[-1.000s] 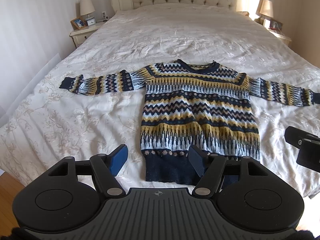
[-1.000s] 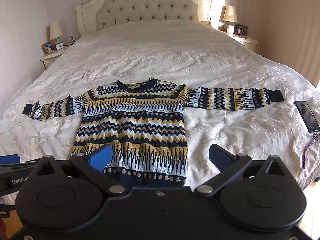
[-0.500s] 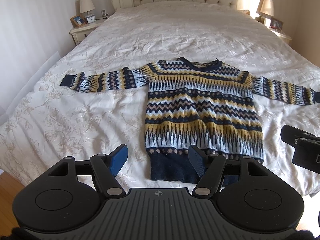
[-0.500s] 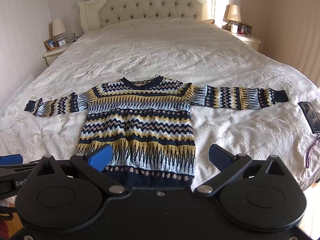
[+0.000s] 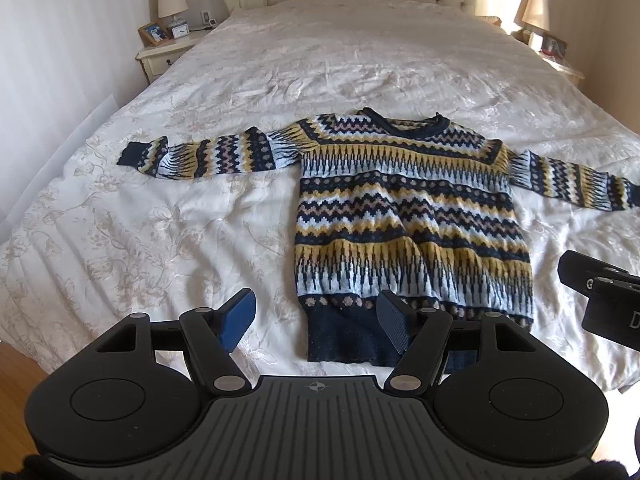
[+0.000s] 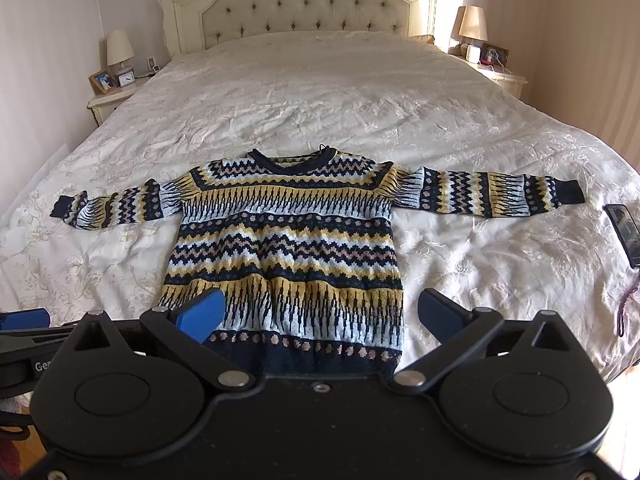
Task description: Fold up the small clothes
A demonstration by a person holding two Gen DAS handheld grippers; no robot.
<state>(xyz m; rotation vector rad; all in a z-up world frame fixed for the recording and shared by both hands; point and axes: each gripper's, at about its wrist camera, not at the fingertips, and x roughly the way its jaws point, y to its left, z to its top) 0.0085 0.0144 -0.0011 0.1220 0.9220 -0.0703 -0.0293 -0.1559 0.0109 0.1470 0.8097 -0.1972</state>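
Note:
A knitted sweater (image 5: 404,216) (image 6: 288,244) in navy, yellow and pale blue bands lies flat on the white bedspread (image 5: 160,220), both sleeves spread sideways and its navy hem toward me. My left gripper (image 5: 316,318) hovers open above the hem's left corner, nothing between its blue pads. In the right wrist view my right gripper (image 6: 320,312) is open too, hanging over the lower body and hem, jaws wide and empty. Its black frame shows at the right edge of the left wrist view.
A dark phone (image 6: 624,232) with a cord lies on the bedspread (image 6: 480,128) beyond the right sleeve. Nightstands with lamps (image 6: 120,50) (image 6: 472,24) flank the tufted headboard (image 6: 300,4). Wooden floor (image 5: 16,364) shows below the bed's near edge.
Both views have drifted a little to the left across the bed, so the sweater sits further right in each frame. Neither gripper's jaws have changed.

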